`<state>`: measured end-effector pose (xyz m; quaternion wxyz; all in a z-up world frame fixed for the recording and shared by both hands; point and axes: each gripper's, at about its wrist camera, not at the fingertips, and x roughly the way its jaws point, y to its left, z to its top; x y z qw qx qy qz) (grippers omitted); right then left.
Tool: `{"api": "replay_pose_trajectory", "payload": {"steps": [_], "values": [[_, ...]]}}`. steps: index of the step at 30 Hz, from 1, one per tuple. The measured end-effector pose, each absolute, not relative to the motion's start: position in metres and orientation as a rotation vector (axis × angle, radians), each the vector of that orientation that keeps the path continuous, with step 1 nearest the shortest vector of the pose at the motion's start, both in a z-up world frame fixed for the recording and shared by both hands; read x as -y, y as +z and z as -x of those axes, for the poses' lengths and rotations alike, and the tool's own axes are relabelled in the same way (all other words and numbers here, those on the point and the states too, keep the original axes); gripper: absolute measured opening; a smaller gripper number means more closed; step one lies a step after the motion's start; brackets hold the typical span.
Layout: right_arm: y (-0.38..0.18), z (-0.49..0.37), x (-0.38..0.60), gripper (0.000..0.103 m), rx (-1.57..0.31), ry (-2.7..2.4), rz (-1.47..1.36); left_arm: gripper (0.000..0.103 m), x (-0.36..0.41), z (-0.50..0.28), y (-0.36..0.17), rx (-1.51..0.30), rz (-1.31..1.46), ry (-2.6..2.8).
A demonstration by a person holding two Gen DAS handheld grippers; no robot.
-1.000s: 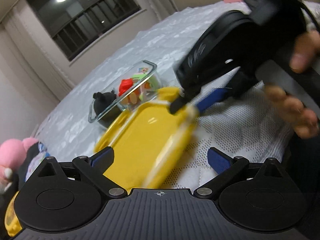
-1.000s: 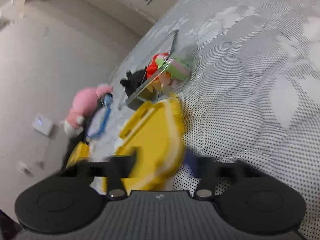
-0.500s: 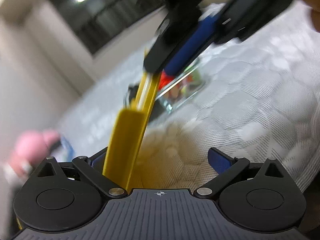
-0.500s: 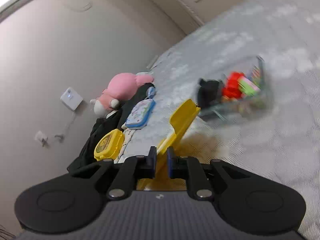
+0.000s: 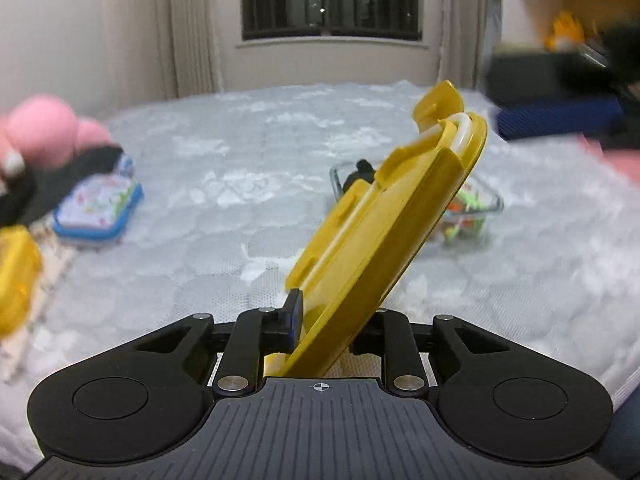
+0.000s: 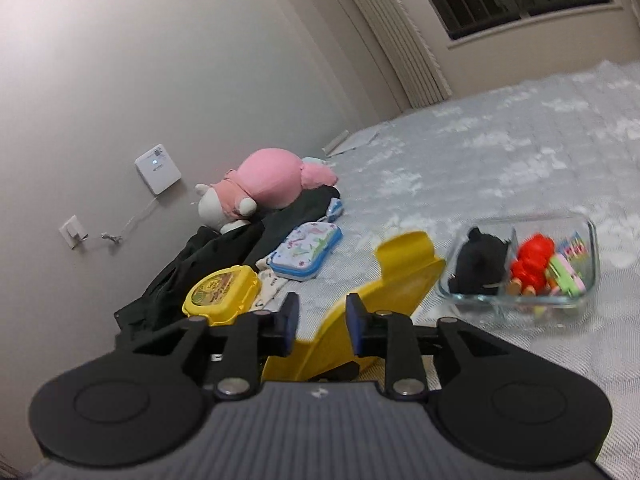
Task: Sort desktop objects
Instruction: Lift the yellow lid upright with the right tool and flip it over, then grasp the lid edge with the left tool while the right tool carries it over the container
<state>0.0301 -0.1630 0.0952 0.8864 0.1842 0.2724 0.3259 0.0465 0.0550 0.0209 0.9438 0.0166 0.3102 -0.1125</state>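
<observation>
A handover has just taken place: the yellow lid (image 5: 394, 224), pinched half a second ago by the right gripper (image 6: 322, 330), now stands clamped in the left gripper (image 5: 326, 322), whose jaws have just been closing on its lower edge. The right gripper's jaws have just been opening; its blue pads now stand apart with nothing pressed between them, the lid showing beyond and below the gap. The lid tilts up on edge above the near part of the mattress (image 5: 224, 208), its white seal ring and locking flaps facing left in the left wrist view, a hold that likely keeps it clear of the bedding while it is carried.

Behind it, toward the middle of the mattress, sits the open glass container (image 6: 520, 300), a black toy (image 6: 478, 266) in one compartment and a red toy (image 6: 534, 264) with small coloured pieces in the other. The lid probably belongs on it, though the pictures cannot confirm the fit. Along the mattress's left edge lie a pink plush (image 6: 266, 184), dark clothing, a blue-rimmed pouch (image 6: 306, 254) and a yellow box (image 6: 220, 290), all well apart from the container.
</observation>
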Motion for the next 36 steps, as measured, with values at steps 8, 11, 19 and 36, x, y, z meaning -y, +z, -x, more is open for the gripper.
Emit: {"api": "replay_pose_trajectory", "payload": {"steps": [8, 11, 19, 36], "values": [[0.085, -0.029, 0.161, 0.081, -0.476, 0.656, -0.528, 0.019, -0.164, -0.073, 0.024, -0.622, 0.496, -0.178], [0.059, -0.048, 0.146, 0.081, -0.591, 0.654, -0.609, 0.018, -0.200, -0.079, 0.011, -0.609, 0.673, -0.134], [-0.071, -0.092, 0.086, 0.072, -1.106, 0.666, -1.065, 0.026, -0.248, -0.076, -0.047, -0.679, 0.987, -0.097], [-0.075, -0.096, 0.128, 0.029, -0.939, 0.641, -1.026, 0.058, -0.236, -0.069, -0.070, -0.733, 1.025, -0.159]]}}
